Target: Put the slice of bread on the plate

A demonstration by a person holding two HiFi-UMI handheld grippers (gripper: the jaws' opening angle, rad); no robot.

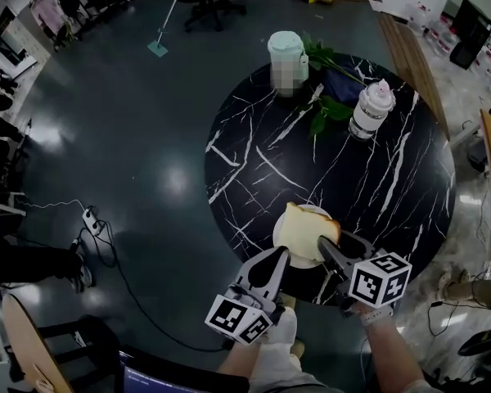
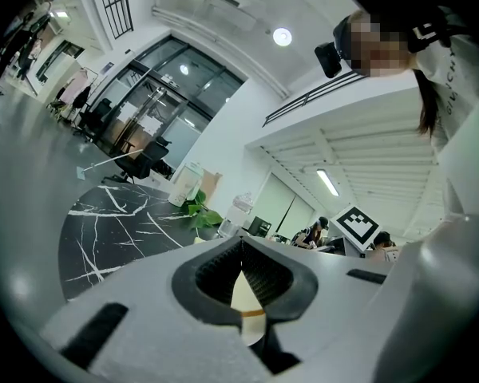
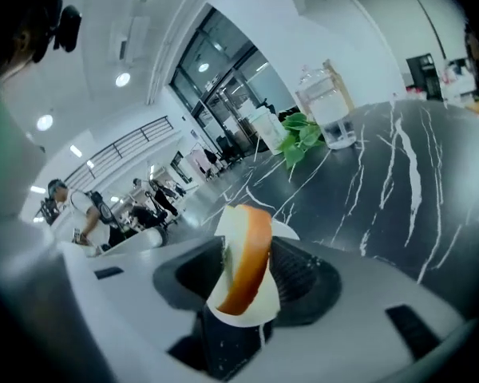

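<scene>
A slice of bread (image 1: 307, 228) with a brown crust lies tilted on the white plate (image 1: 307, 261), near the front edge of the round black marble table (image 1: 254, 162). My right gripper (image 1: 326, 244) reaches in from the lower right. In the right gripper view the bread (image 3: 243, 254) stands on edge between the jaws of the right gripper (image 3: 243, 274). The jaws are open, with a gap on the left side, and a sliver of plate (image 3: 286, 230) shows behind. My left gripper (image 1: 280, 256) is shut and empty at the plate's lower left rim. The left gripper (image 2: 241, 250) points level at the bread (image 2: 246, 294).
At the far side of the table stand a mint-green jug (image 1: 287, 56), a clear lidded jar (image 1: 370, 109) and a green leafy plant (image 1: 323, 109). A power strip (image 1: 90, 218) with a cable lies on the floor to the left. A wooden bench (image 1: 413, 64) runs along the right.
</scene>
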